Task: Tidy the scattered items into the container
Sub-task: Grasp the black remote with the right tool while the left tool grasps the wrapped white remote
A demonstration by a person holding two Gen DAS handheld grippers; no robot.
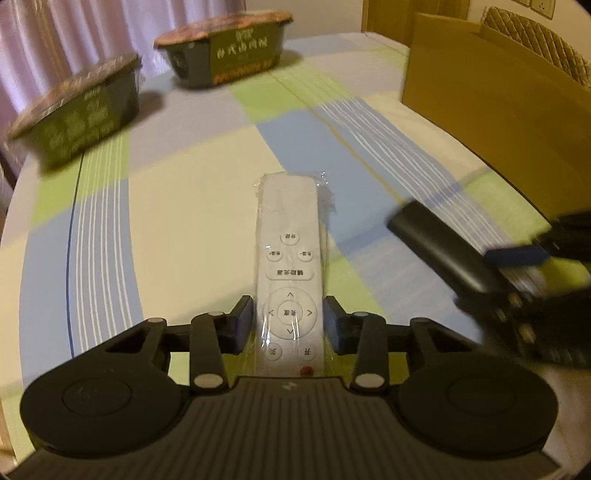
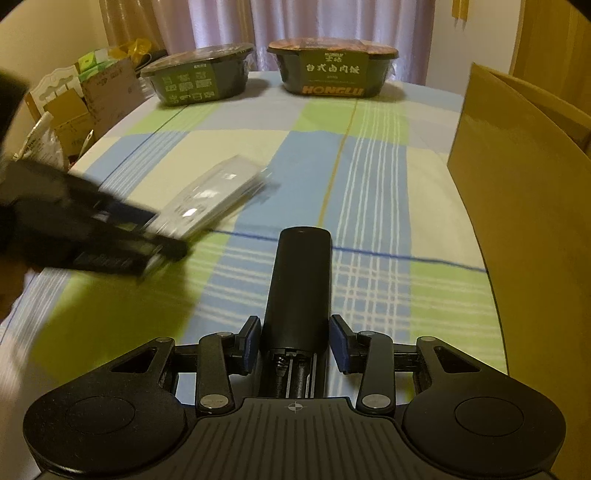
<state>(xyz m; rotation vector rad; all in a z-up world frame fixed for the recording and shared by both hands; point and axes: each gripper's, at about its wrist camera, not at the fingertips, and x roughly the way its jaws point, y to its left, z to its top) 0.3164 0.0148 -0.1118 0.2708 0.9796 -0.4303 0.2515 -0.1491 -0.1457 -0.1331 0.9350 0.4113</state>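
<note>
The left gripper (image 1: 288,317) is clamped on a white remote (image 1: 289,273) still sealed in clear plastic wrap, its blue pads pressed to either side of the button end (the far end points out over the cloth). The right gripper (image 2: 294,341) likewise grips a black remote (image 2: 297,288), held back-side up, with its battery bay showing open near the pads. Both remotes are carried above the checked bedsheet (image 1: 177,206) of blue, green and cream, though how far above it is hard to tell from these warped views. The cardboard box (image 2: 524,192) stands at the right edge, just beside the right gripper's path and well apart from the white remote. At the far end sit two dark lidded food bowls (image 2: 334,68), side by side before the curtain (image 2: 306,22).
</note>
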